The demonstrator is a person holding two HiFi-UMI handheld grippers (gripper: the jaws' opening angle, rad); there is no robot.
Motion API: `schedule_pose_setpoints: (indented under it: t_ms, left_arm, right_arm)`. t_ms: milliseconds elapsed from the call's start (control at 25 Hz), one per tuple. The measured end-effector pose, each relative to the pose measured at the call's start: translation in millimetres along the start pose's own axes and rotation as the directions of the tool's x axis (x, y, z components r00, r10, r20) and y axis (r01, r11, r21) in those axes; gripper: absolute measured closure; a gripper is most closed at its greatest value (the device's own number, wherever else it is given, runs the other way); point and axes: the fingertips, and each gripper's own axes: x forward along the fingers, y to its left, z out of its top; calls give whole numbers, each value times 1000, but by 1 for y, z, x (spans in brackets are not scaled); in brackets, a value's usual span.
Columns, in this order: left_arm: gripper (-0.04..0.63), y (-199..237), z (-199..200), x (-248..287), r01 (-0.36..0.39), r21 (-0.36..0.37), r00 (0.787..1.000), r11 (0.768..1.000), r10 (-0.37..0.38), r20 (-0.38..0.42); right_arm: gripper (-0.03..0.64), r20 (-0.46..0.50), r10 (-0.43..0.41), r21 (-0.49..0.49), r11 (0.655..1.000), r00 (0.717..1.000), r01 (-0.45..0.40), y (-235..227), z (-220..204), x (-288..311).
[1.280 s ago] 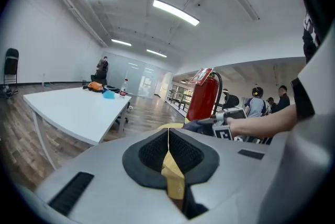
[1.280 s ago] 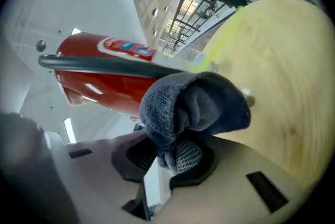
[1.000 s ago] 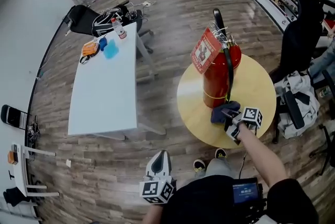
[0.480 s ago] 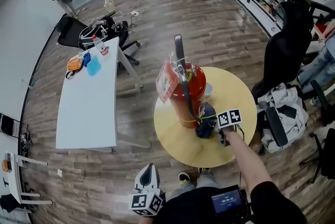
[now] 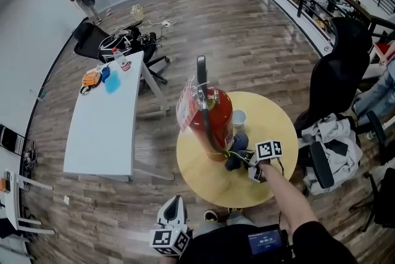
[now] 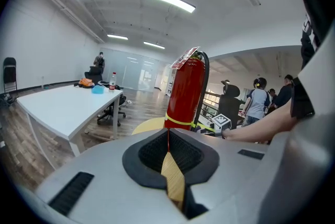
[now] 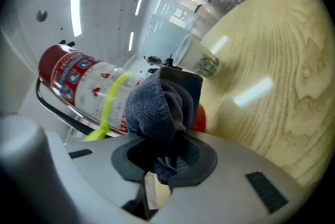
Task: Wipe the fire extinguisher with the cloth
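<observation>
Head view: round wooden table (image 5: 217, 179) in front of you, fire extinguisher (image 5: 210, 119) standing upright on its far-left part, paper cup (image 5: 238, 118) just beside it on the right

Extinguisher: red cylinder, black hose running down the side facing you, black handle on top, card tag hanging at the neck, yellow band low on the body. Right gripper view shows a printed label (image 7: 86, 84) and a yellow-green strap across it. No obvious dirt or wet streaks readable, so I can't judge how much is already clean

Cloth (image 5: 237, 150): dark blue, bunched, touching the lower body near the base

Right tongs (image 5: 254, 165): clamped on the cloth, wad sticking out past the tips toward the cylinder

Left tongs (image 5: 173, 227): low by your body, well apart from the table, closed to a sliver, holding nothing

My read: wipe is under way at the bottom, on the side facing you. Upper body, neck, handle and far side look left to do
</observation>
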Motion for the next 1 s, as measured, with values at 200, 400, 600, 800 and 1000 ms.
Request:
schedule_pose_setpoints:
  t_ms: [200,400,600,800,1000]
  left_arm:
    - [572,-13,1,10,32,33,999,999,-32,2]
    - [572,-18,5,12,42,50,999,998,-43,18]
    - [571,-21,6,12,34,26,999,999,-35,38]
    - [572,-28,5,14,38,27,997,999,-39,59]
    - [572,-26,11,15,29,37,997,999,-31,74]
  right_arm:
    - [546,-69,113,-214,969,991,-125,76,28,-23]
    - [546,-235,63,-425,890,970,-161,134,35,-34]
    - [546,-252,142,-386,892,957,-234,224,42,-56]
    - [546,-205,206,-437,855,957,-278,297,66,-82]
    - [546,-113,261,-408,867,959,-284,316,98,-93]
